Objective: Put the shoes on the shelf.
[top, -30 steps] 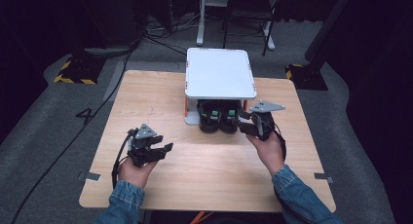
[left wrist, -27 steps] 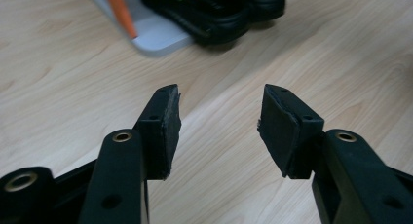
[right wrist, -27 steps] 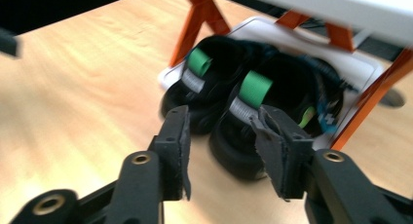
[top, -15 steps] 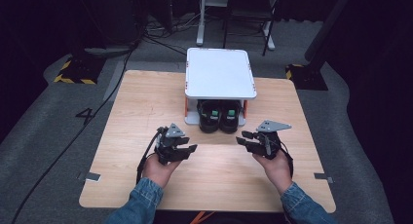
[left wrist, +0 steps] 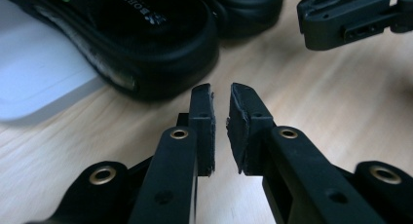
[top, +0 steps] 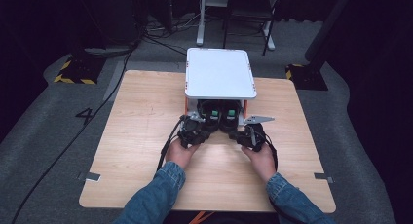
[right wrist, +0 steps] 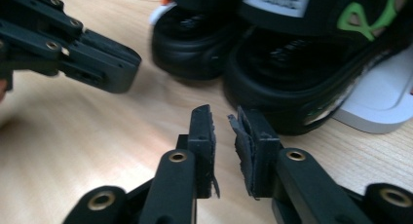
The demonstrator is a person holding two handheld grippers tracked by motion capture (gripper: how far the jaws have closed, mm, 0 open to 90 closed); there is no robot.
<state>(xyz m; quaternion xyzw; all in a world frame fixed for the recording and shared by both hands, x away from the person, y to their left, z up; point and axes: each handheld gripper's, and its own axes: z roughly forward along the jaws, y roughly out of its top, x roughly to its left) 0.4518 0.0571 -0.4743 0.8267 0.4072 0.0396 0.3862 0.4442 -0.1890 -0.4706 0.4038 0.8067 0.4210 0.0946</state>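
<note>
Two black sandals (top: 220,117) sit side by side on the wooden surface (top: 141,112), tucked under a small white-topped stand (top: 219,73) with orange legs near the far middle. Your left tongs (top: 194,135) hover just in front of the left sandal (left wrist: 146,39), and your right tongs (top: 246,136) hover just in front of the right sandal (right wrist: 302,83), the two tools near each other with bare wood between them.

In the left gripper view, your left tongs (left wrist: 221,100) have just been closing: the jaws stand with a narrow gap and nothing between them. The tips stop just short of the sandal's heel rim, apart from it, and the right tongs (left wrist: 350,19) show at the upper right.

In the right gripper view, your right tongs (right wrist: 221,118) have likewise just been closing to a narrow gap with nothing between the pads (right wrist: 243,136), whose rubber looks frayed. The sandal with the green marking lies just ahead to the right, untouched, with its mate (right wrist: 195,44) beside it. The left tongs (right wrist: 73,48) show at the upper left. The stand's white base (right wrist: 384,97) lies under the sandal at the right edge.
</note>
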